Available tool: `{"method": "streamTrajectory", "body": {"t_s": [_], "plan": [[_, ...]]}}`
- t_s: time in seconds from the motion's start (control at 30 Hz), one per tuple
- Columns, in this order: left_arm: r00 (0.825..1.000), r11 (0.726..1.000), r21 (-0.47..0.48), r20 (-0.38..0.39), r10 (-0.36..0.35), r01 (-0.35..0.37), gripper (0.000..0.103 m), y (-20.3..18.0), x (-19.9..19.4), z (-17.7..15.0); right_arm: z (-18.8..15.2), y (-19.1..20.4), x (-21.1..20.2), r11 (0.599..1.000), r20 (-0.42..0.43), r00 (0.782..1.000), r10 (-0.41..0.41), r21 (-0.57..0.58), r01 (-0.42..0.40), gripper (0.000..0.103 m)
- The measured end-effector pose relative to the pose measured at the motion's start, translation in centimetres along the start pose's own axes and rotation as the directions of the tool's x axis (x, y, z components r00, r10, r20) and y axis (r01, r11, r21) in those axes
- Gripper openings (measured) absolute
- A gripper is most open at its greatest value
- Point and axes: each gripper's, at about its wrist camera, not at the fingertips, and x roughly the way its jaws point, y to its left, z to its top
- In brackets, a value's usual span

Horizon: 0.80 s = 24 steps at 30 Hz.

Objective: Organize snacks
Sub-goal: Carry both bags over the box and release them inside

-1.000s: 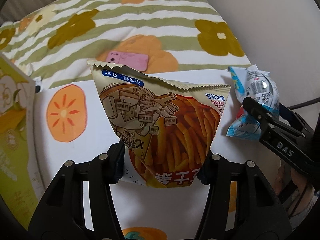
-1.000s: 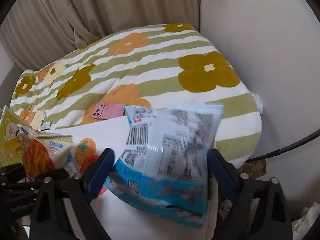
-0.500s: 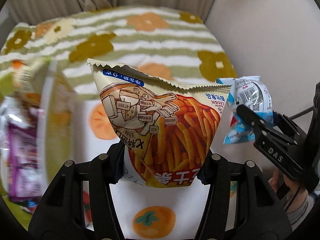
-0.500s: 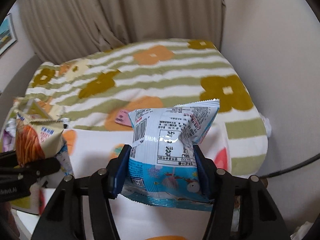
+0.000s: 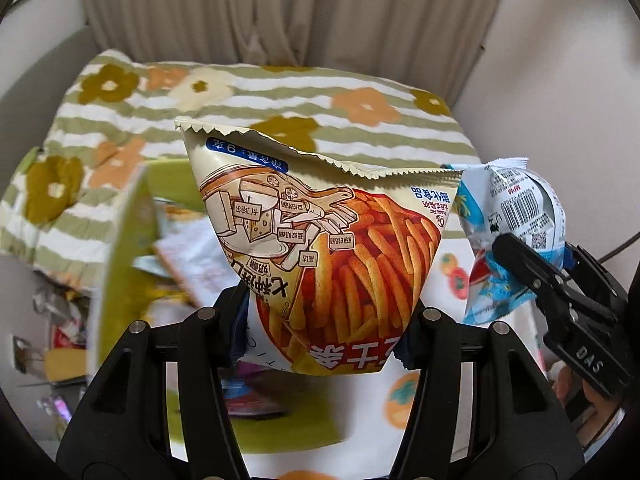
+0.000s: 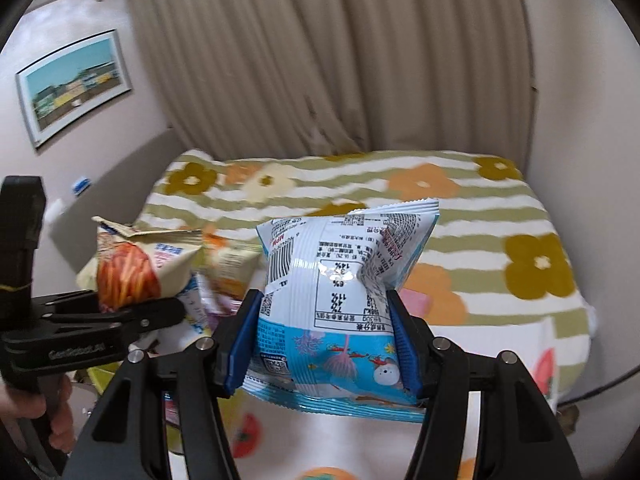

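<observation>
A cream snack bag (image 5: 320,232) printed with orange fries hangs upside down in the air, and my left gripper (image 5: 326,320) is shut on its lower part. To its right in the left wrist view is a white and blue snack bag (image 5: 516,208), pinched by one black finger (image 5: 524,260) of the other gripper. In the right wrist view my right gripper (image 6: 324,340) is shut on that blue bag (image 6: 340,280), whose sides are squeezed in by the blue pads. The fries bag (image 6: 132,268) shows at the left there.
Below the left gripper stands an open green box (image 5: 120,248) with several snack packets inside. A white cloth with persimmon prints (image 5: 400,400) lies underneath. Behind are a bed with a striped flowered quilt (image 6: 400,200), a pink phone (image 6: 418,302) and a curtain (image 6: 320,60). A hand (image 6: 24,404) holds the left gripper.
Both grippers have risen with their bags and tilted up toward the curtain. The right jaws closed tighter on the blue bag. The green box has come into view below the left gripper.
</observation>
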Motion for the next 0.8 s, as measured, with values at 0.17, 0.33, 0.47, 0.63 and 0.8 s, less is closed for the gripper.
{"method": "streamTrajectory", "body": {"t_s": [0.17,0.33,0.47,0.63,0.8], "plan": [[1.0,1.0,-0.02,0.004,0.016,-0.016,0.052,5.9,-1.6,-0.3,-0.2,6.2,1.4,0.998,-0.007,0.998,0.056,-0.027,-0.057,0.056],[0.999,1.0,-0.022,-0.032,0.008,-0.008,0.052,10.4,-0.7,-0.6,-0.7,10.3,2.6,0.998,-0.021,0.998,0.059,-0.036,-0.059,0.056],[0.997,1.0,-0.017,-0.077,-0.002,0.001,0.052,13.3,1.3,-0.7,-1.4,12.6,3.7,0.999,-0.038,0.999,0.036,-0.02,-0.037,0.056],[0.992,0.999,-0.023,-0.121,-0.029,0.027,0.055,15.2,3.8,-0.4,-2.3,13.9,4.6,1.0,-0.071,0.997,0.007,0.001,-0.007,0.056],[0.993,1.0,0.017,-0.112,0.022,-0.021,0.102,15.6,4.4,-0.3,-2.7,14.3,5.1,1.0,-0.096,0.995,-0.015,0.01,0.016,0.056]]}}
